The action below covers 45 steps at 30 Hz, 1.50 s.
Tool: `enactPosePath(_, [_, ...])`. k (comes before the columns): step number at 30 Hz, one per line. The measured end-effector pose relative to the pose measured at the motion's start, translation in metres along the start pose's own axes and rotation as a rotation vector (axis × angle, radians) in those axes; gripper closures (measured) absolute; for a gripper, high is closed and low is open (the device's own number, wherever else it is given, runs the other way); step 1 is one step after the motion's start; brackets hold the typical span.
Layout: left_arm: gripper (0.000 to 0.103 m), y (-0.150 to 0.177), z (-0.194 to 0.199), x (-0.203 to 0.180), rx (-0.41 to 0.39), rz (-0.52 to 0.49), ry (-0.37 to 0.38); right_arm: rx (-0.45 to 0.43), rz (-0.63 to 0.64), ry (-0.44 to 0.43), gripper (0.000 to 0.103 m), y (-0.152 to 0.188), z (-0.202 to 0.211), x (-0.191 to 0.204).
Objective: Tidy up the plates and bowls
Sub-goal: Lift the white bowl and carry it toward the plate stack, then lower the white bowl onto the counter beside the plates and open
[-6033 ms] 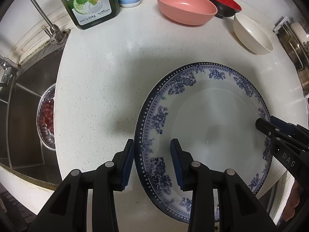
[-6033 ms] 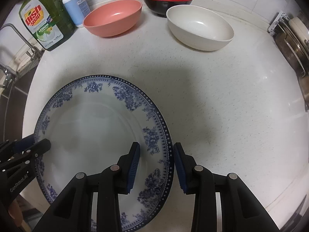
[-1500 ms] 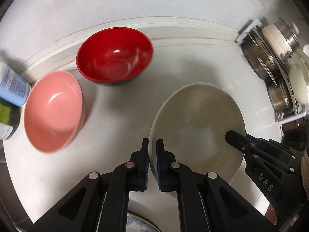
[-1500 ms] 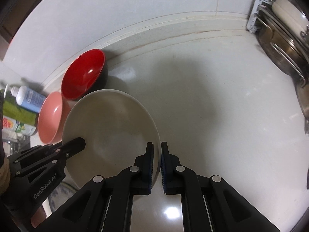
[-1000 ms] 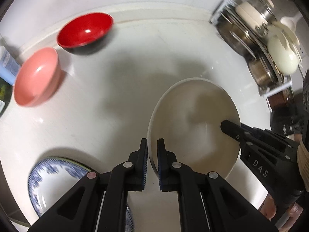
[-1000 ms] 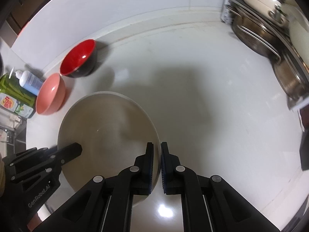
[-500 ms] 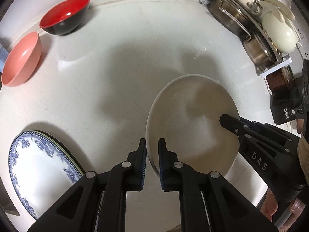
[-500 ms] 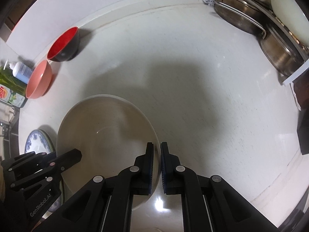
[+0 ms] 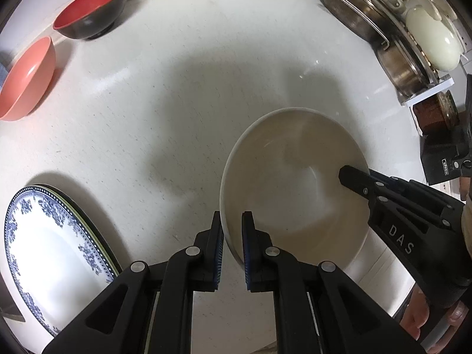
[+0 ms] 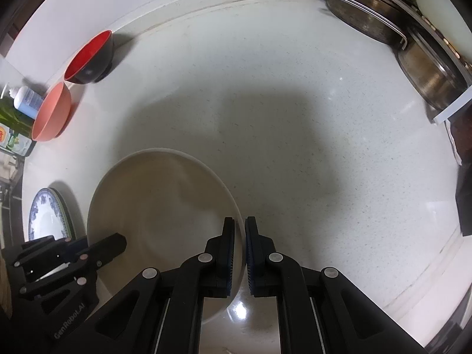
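Left gripper (image 9: pixel 232 243) and right gripper (image 10: pixel 239 253) both pinch opposite rims of the cream bowl (image 9: pixel 292 183) over the counter (image 9: pixel 165 112); blue plate (image 9: pixel 50 262) at left; pink bowl (image 9: pixel 28 78), red bowl (image 9: pixel 91 8) near wall.

Plate (image 9: pixel 50 253) left of bowl (image 9: pixel 292 183), two bowls behind — pots (image 9: pixel 392 29) (racked) right.

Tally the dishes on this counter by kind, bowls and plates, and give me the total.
Bowls: 3 (cream bowl, pink bowl, red-and-black bowl)
Plates: 1 blue-patterned plate showing, possibly with another beneath it
Total: 4
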State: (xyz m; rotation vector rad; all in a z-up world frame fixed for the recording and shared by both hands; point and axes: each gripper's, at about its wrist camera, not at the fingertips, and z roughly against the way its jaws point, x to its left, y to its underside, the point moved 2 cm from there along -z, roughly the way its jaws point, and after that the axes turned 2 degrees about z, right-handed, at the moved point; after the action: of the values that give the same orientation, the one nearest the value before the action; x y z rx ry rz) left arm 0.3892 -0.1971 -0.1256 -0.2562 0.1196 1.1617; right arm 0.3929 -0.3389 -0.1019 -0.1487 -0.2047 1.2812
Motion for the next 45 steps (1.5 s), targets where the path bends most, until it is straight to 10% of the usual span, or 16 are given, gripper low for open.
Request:
enactPosePath(19, [0.086, 0.004, -0.001, -0.004, -0.004, 0.0, 0.003, 0.014, -0.021, -0.038, 0.093, 0.005, -0.008, -0.006])
enactPosePath(26, [0.062, -0.003, 0.018, 0.001, -0.086, 0.005, -0.063, -0.007, -0.02, -0.027, 0.091, 0.005, 0.001, -0.01])
enactPosePath(31, [0.043, -0.007, 0.035, 0.007, -0.159, -0.012, -0.107, -0.062, -0.008, 0.017, 0.066, 0.003, 0.02, -0.007])
enactPosePath(45, [0.027, -0.004, 0.087, 0.064, -0.325, 0.019, -0.202, -0.142, 0.063, 0.034, 0.066, -0.007, 0.057, 0.042])
